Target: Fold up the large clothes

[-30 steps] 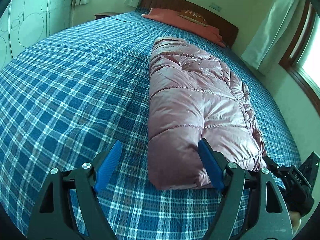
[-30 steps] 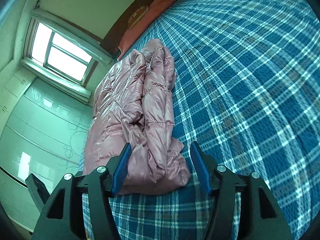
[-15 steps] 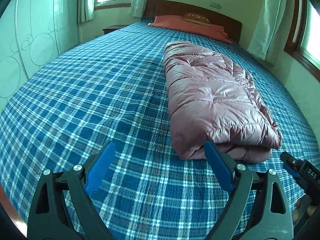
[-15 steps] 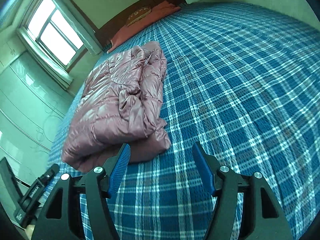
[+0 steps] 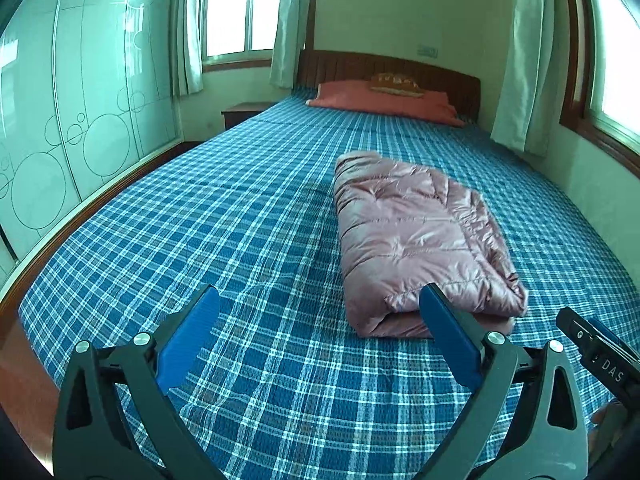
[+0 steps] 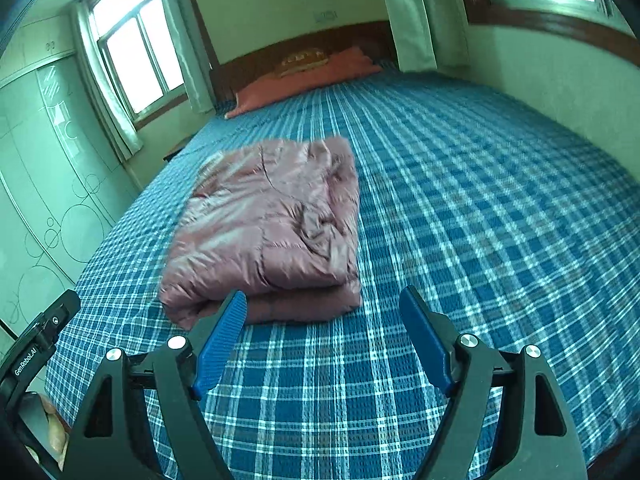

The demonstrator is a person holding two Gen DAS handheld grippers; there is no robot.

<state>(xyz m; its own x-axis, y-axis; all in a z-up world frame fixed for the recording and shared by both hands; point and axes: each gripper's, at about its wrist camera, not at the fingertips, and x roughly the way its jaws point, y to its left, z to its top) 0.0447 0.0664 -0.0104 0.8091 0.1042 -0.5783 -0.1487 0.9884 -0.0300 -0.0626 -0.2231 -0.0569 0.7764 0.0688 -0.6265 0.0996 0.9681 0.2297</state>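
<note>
A shiny pink quilted jacket point(image 5: 416, 236) lies folded into a long bundle on the blue plaid bed point(image 5: 200, 232), right of the middle. My left gripper point(image 5: 320, 304) hangs above the bed's near end, its jaws opening wide, nothing between them; the jacket's near end lies beyond its right finger. In the right wrist view the same jacket point(image 6: 272, 224) lies ahead and to the left. My right gripper point(image 6: 324, 308) is over bare bedspread point(image 6: 480, 220), jaws opening and empty. Each gripper shows at the edge of the other's view.
An orange-red pillow point(image 5: 384, 100) with a small patterned cushion lies at the wooden headboard point(image 5: 400, 68). A wardrobe with circle patterns point(image 5: 80, 120) runs along the left. Windows and curtains point(image 5: 524, 60) flank the bed. A hand point(image 6: 52, 432) shows at the lower left.
Both grippers have drawn back and risen from the jacket's near end, their jaws widening. The jacket, earlier between the right gripper's fingers, now lies free on the bed.
</note>
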